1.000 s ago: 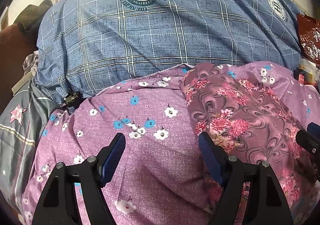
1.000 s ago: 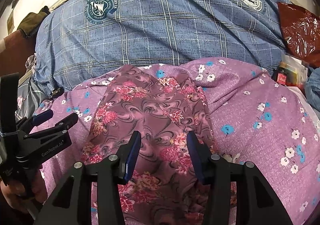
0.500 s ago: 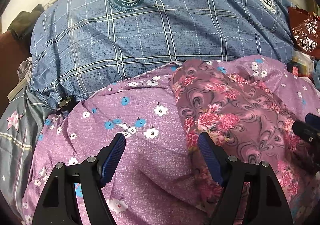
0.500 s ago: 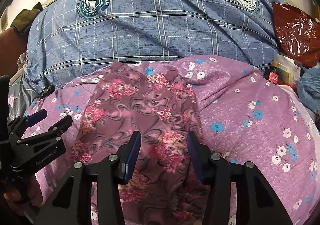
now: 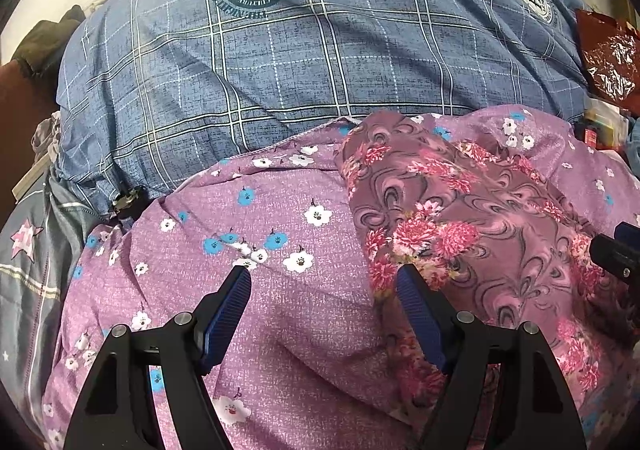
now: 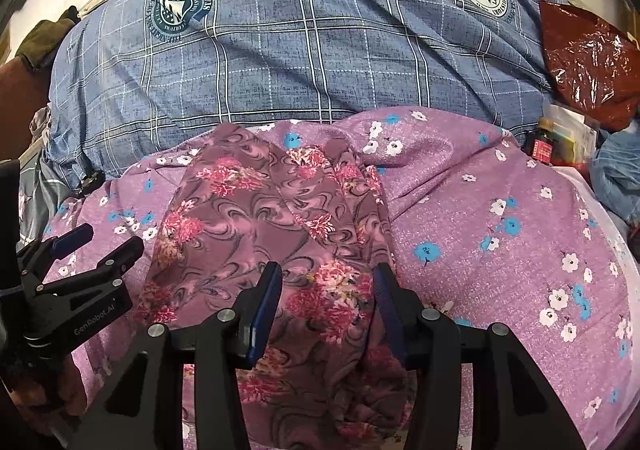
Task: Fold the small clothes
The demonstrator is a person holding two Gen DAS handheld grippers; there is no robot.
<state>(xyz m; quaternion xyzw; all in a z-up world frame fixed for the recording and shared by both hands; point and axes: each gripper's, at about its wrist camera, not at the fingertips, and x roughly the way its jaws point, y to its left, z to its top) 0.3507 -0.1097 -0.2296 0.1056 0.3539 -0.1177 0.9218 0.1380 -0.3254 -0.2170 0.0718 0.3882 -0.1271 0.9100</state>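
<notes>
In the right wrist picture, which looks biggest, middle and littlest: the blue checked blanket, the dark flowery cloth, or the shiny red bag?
1. Blue checked blanket, biggest.
2. Dark flowery cloth, though it lies nearer the camera.
3. Shiny red bag, littlest, partly cut off.

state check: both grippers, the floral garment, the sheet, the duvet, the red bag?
left gripper: jaws open, over the sheet, nothing between them
right gripper: jaws part open, garment between them; grip cannot be told
floral garment: lying lengthwise on the sheet, wrinkled
purple flowered sheet: spread out, rumpled
blue plaid duvet: bunched up behind the sheet
red plastic bag: crumpled, at far right
</notes>
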